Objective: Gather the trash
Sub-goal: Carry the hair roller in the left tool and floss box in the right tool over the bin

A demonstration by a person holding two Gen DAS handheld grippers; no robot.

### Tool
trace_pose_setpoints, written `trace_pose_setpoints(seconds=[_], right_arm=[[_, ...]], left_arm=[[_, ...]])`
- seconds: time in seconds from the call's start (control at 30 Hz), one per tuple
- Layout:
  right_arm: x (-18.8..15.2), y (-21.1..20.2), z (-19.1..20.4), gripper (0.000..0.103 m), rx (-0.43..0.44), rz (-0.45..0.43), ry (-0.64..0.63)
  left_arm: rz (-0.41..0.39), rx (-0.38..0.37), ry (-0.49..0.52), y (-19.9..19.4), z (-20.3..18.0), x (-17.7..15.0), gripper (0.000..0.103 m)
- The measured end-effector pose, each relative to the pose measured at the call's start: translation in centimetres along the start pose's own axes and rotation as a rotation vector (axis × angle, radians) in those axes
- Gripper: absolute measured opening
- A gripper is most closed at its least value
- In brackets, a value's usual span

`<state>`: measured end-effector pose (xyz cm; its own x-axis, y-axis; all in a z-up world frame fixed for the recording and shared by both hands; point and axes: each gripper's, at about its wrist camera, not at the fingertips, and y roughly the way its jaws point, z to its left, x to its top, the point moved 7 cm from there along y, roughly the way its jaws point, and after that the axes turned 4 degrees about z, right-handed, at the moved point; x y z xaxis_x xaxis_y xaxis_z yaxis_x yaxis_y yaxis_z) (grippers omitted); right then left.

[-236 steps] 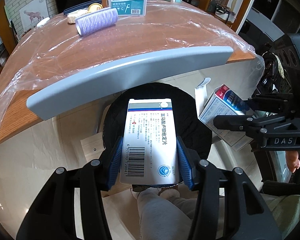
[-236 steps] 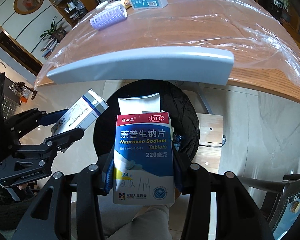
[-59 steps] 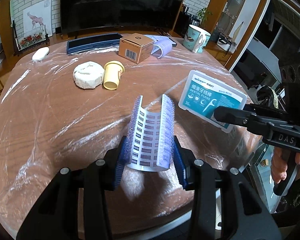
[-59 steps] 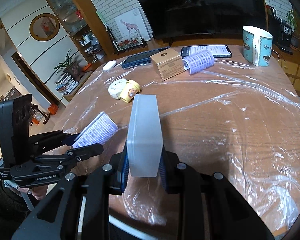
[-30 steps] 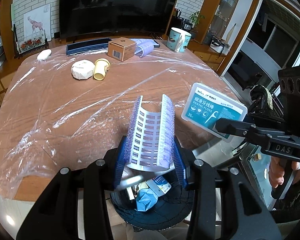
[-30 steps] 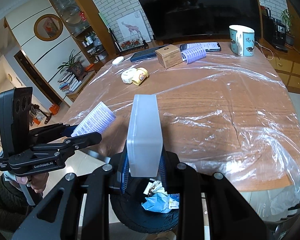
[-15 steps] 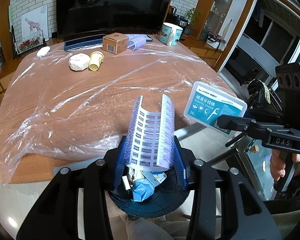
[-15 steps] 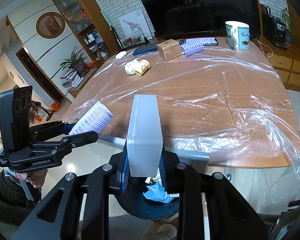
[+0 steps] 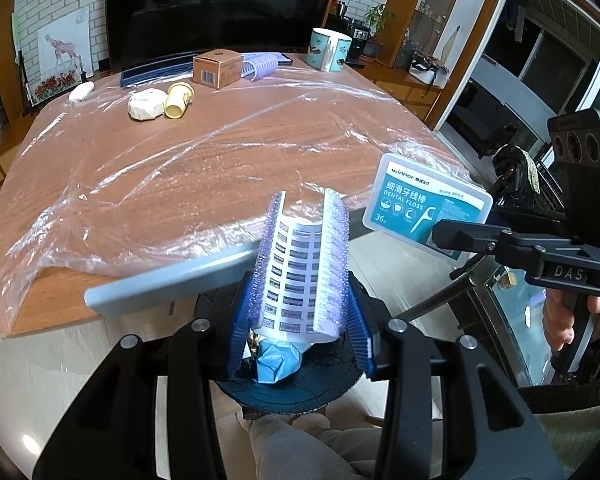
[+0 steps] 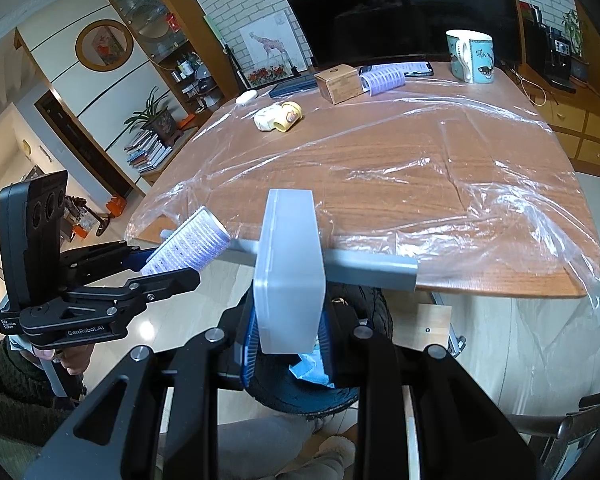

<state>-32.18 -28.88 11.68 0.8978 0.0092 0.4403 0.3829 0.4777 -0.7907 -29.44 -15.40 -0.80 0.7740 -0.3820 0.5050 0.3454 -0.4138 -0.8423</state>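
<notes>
My left gripper [image 9: 300,320] is shut on a purple hair roller [image 9: 302,268], held above a black trash bin [image 9: 292,388] that holds blue crumpled paper [image 9: 278,362]. In the right wrist view my right gripper [image 10: 288,332] is shut on a white dental floss box [image 10: 290,268], also over the bin [image 10: 320,392]. The floss box's teal label [image 9: 424,208] shows at the right of the left wrist view, and the roller [image 10: 192,246] shows at the left of the right wrist view. Both sit just off the near edge of the wooden table [image 9: 180,152].
On the plastic-covered table's far side lie a brown carton [image 9: 218,68], a second purple roller [image 9: 260,66], a yellow cup [image 9: 178,100], a white lump [image 9: 146,106], a mug [image 9: 328,54] and a phone [image 10: 404,68]. A grey bar [image 9: 168,280] runs under the table edge.
Both grippers have drawn back from the table with their loads, so the bin now lies right under them. The table edge sits farther away in both views.
</notes>
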Motion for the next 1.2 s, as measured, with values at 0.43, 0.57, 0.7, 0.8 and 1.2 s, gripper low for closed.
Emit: trace_pose_setpoints(seconds=[0.43,0.57,0.7,0.8,1.2], right_arm=[[-2.7,0.4,0.1,0.026,0.010,0.062,-0.025],[-3.5,1.1,0.2,0.026,0.015,0.087,-0.023],[-4.2,1.8,0.1,0.026,0.020,0.112,-0.020],[-4.5,2.3,0.1,0.026,0.022,0.125,-0.023],[-5.6,5.4,-0.3,0.026,0.003,0.199,-0.045]], left_arm=[[0.053,0.017,0.017,1.2,-1.4,-2.7,0.044],[0.066,0.021,0.011,1.6,-1.4,-3.3,0.044],[0.078,0.026,0.003,2.0,-1.3,-3.7,0.044],[0.085,0.030,-0.003,2.4,-1.2,-3.8,0.044],[0.119,0.049,-0.023,4.2,-0.6,-4.5,0.044]])
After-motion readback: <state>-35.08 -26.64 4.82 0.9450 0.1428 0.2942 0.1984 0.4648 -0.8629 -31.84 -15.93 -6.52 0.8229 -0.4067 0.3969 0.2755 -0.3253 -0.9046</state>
